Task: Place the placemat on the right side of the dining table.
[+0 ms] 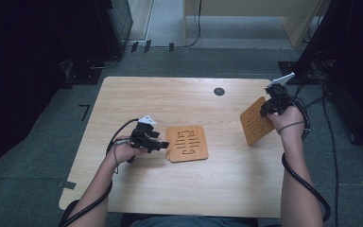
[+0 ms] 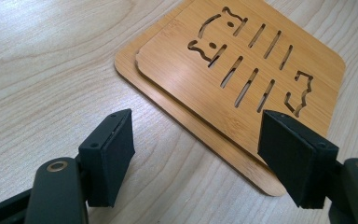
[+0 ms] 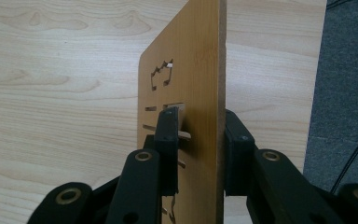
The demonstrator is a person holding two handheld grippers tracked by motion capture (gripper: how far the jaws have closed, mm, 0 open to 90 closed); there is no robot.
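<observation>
Stacking of wooden trivets seemed to be the work in hand. Nearest to the person, a little left of the middle of the tabletop [image 1: 179, 182], a stack of two trivets [image 1: 187, 143] was lying flat, the upper one slightly shifted on the lower one, so that a strip of the lower board was seen along one side. The left gripper [image 1: 157, 144] was held just beside the left edge of this stack; its jaws were standing open with only bare table between them, and nothing was gripped.

Farther away, near the right edge of the tabletop, a third trivet [image 1: 254, 121] was held up on its edge, tilted, with its lower corner close to the surface. The right gripper [image 1: 267, 109] was set around its upper part, one pad on each face of the board. Whether the pads were pressing firmly could not be told for sure, but the board was judged to be carried by them.

As the next move, the third trivet would probably need to be carried toward the stack, turned flat and laid down on it with the corners matched.
</observation>
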